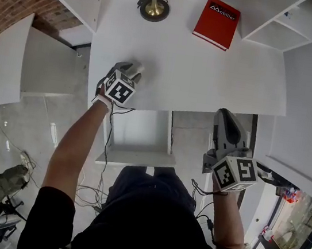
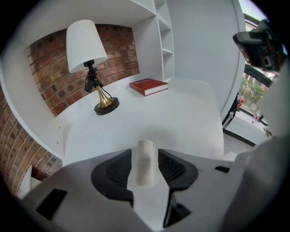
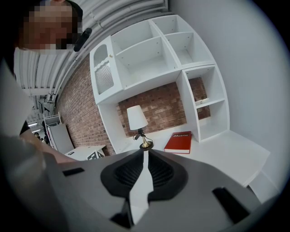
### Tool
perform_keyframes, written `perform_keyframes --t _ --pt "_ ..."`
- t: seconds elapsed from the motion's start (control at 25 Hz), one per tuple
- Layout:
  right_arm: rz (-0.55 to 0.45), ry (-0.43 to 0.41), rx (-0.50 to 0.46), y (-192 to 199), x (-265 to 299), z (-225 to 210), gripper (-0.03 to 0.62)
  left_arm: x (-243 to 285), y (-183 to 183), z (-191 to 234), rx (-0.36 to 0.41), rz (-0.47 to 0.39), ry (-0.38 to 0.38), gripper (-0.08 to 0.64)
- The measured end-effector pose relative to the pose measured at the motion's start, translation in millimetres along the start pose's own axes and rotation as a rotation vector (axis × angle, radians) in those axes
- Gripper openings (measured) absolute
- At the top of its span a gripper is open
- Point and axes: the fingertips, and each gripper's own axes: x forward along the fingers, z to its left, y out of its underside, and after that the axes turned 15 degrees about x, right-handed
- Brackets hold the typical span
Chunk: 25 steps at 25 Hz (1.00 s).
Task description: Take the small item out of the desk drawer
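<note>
My left gripper (image 1: 136, 67) hangs low over the left part of the white desk top (image 1: 210, 71), pointing steeply down. In the left gripper view its jaws (image 2: 145, 156) are shut on a small white cylindrical item (image 2: 145, 165), which stands upright between the ribbed pads. Below the desk's front edge the white drawer (image 1: 133, 158) is pulled out, and I see nothing inside it. My right gripper (image 1: 225, 113) sits to the right of the drawer at the desk's front edge. Its jaws (image 3: 145, 153) are shut with nothing between them.
A lamp (image 1: 154, 5) with a white shade and brass foot stands at the back of the desk. To its right lies a red book (image 1: 217, 21). White shelves (image 1: 293, 22) rise at the back right. A brick wall (image 2: 122, 50) is behind the desk.
</note>
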Motion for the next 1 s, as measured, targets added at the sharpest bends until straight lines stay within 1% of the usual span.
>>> perform_keyframes --t 0.24,0.32,0.44,0.56,0.64,0.8,0.88,1.0 --pt "-0.002 -0.006 -0.003 -3.0 -4.9 5.7 0.031 -34.0 -7.9 8.9 -0.062 -0.075 -0.058 0.183" --pt "-0.012 -0.013 -0.007 -7.7 -6.9 9.4 0.030 -54.3 -15.6 13.6 -0.103 -0.133 -0.081 0.181" --pt "-0.046 -0.037 -0.020 -20.4 -4.4 17.7 0.031 -93.2 -30.7 29.1 -0.171 -0.242 -0.143 0.178" --pt "-0.082 -0.053 -0.030 -33.5 -8.1 28.6 0.031 -136.6 -43.3 33.8 -0.211 -0.329 -0.184 0.175" --pt "-0.103 -0.063 -0.040 -40.7 -11.3 36.5 0.030 -164.8 -49.2 34.3 -0.237 -0.379 -0.211 0.172" --pt "-0.133 -0.084 -0.058 -48.7 -17.3 53.9 0.029 -219.2 -54.5 34.7 -0.324 -0.477 -0.270 0.165" --pt "-0.143 -0.089 -0.063 -50.5 -22.6 63.6 0.028 -245.5 -55.0 30.5 -0.356 -0.515 -0.287 0.158" --pt "-0.167 -0.100 -0.084 -57.0 -29.1 80.3 0.029 -282.8 -59.2 25.2 -0.384 -0.571 -0.299 0.150"
